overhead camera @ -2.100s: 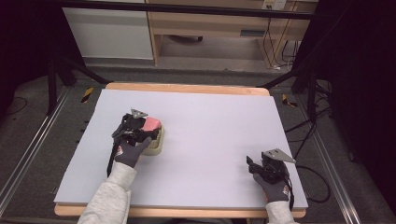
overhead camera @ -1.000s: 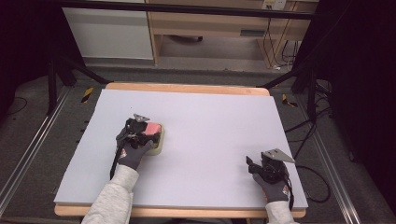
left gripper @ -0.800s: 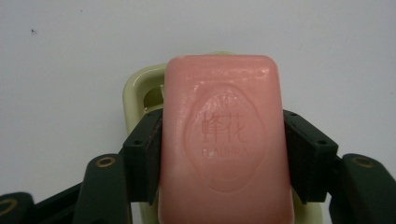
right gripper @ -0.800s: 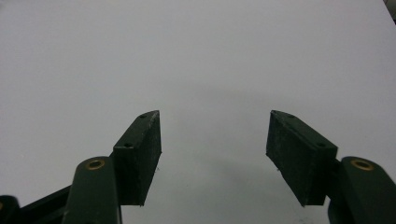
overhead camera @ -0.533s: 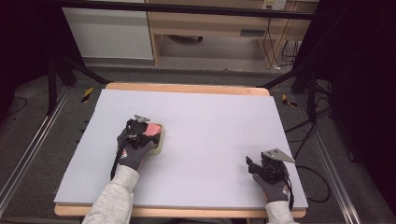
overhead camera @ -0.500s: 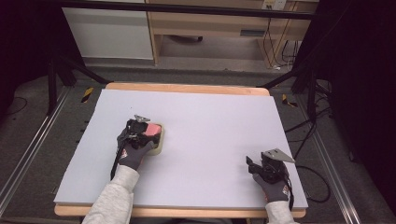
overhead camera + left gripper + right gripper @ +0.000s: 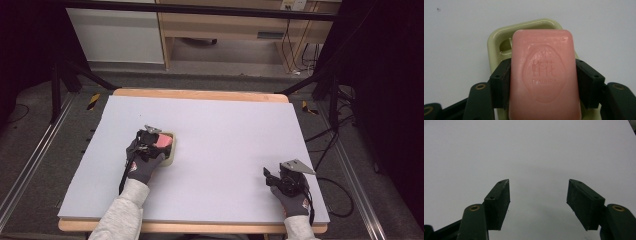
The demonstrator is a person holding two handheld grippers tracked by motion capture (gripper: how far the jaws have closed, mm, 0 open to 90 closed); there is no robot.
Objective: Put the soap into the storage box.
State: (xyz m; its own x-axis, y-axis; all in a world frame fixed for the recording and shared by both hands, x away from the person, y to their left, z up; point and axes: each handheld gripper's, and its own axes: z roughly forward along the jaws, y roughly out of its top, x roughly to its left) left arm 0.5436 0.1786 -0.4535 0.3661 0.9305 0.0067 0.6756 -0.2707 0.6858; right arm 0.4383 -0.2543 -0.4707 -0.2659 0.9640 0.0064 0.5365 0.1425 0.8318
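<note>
A pink bar of soap [image 7: 545, 75] with an embossed oval mark is clamped between both black pads of my left gripper [image 7: 543, 82], which is shut on it. Right under the soap lies a pale green soap dish [image 7: 499, 42]; whether the bar touches it I cannot tell. In the high view the soap [image 7: 163, 141] and the dish [image 7: 171, 152] sit at the table's left-middle, under the left gripper [image 7: 156, 140]. My right gripper [image 7: 266, 175] rests near the front right corner, jaws open with nothing between them [image 7: 538, 197].
A pale grey mat [image 7: 235, 130] covers the wooden table [image 7: 200, 93]. Beyond the far edge stand a white cabinet [image 7: 117, 35] and a wooden shelf [image 7: 235, 30]. Cables [image 7: 335, 172] trail off the right side.
My left hand with the soap has shifted slightly right over the dish since the earliest frame, then held still. The right gripper has not moved.
</note>
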